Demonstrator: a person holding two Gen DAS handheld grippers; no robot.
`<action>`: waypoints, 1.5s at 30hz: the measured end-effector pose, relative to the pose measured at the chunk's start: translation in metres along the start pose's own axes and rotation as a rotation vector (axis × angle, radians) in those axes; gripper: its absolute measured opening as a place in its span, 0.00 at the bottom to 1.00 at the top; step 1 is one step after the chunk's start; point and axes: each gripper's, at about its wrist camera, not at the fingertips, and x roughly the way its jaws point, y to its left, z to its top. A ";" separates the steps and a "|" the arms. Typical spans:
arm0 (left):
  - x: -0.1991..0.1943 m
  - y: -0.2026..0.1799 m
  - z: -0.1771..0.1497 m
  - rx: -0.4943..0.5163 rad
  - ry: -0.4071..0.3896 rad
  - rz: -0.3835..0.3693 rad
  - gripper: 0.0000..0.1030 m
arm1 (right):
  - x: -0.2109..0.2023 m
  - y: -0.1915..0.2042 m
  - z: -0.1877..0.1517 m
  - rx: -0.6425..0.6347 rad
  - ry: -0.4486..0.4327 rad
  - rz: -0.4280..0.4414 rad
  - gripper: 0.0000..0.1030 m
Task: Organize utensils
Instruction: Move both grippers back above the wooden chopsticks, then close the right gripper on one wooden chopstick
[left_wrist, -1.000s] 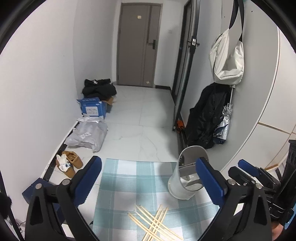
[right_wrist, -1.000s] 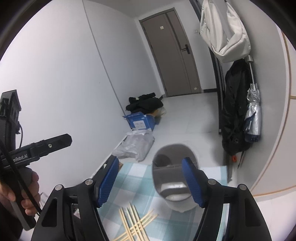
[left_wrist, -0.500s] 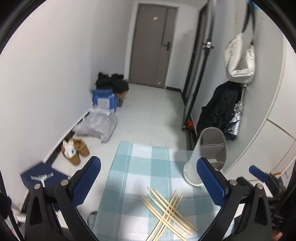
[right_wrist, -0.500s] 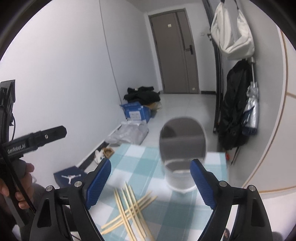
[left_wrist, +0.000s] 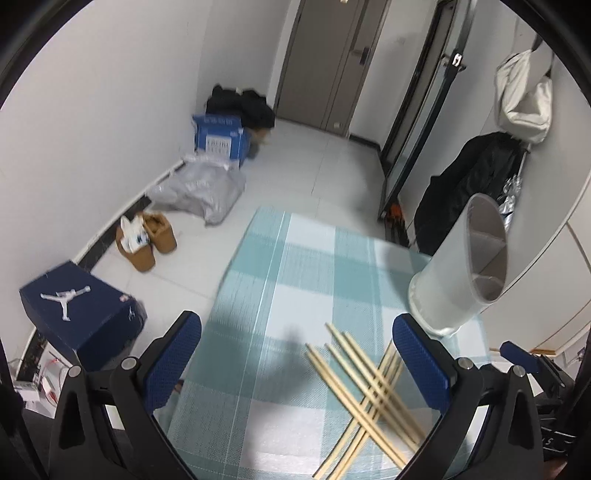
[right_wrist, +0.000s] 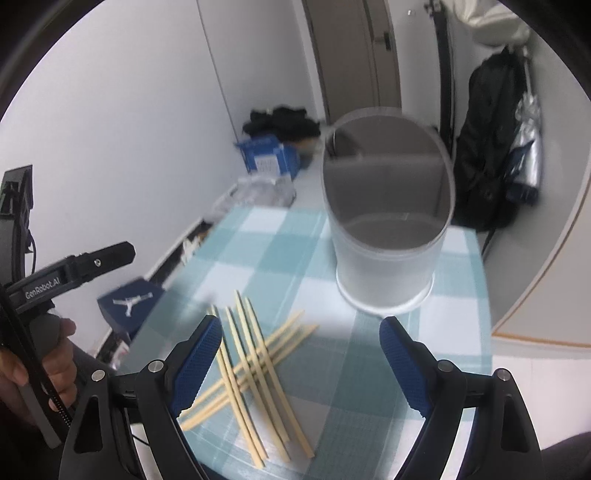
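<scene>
Left wrist view: the left gripper (left_wrist: 297, 360) is held with fingers spread, nothing between them, over a bench (left_wrist: 317, 266) covered in teal check cloth. Crossed chopsticks (left_wrist: 365, 391) are seen beside its right finger. The right gripper (right_wrist: 300, 358) is likewise spread and empty, chopsticks (right_wrist: 255, 365) by its left finger, the grey utensil holder (right_wrist: 388, 236) beyond its fingertips.
</scene>
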 end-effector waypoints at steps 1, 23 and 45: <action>0.004 0.003 0.001 -0.013 0.019 -0.002 0.99 | 0.006 0.001 -0.001 -0.003 0.019 -0.002 0.85; 0.019 0.060 0.016 -0.271 0.120 -0.004 0.99 | 0.129 0.055 -0.003 -0.271 0.283 -0.032 0.36; 0.054 0.037 -0.007 -0.183 0.276 0.001 0.99 | 0.087 0.040 0.024 -0.226 0.188 0.126 0.04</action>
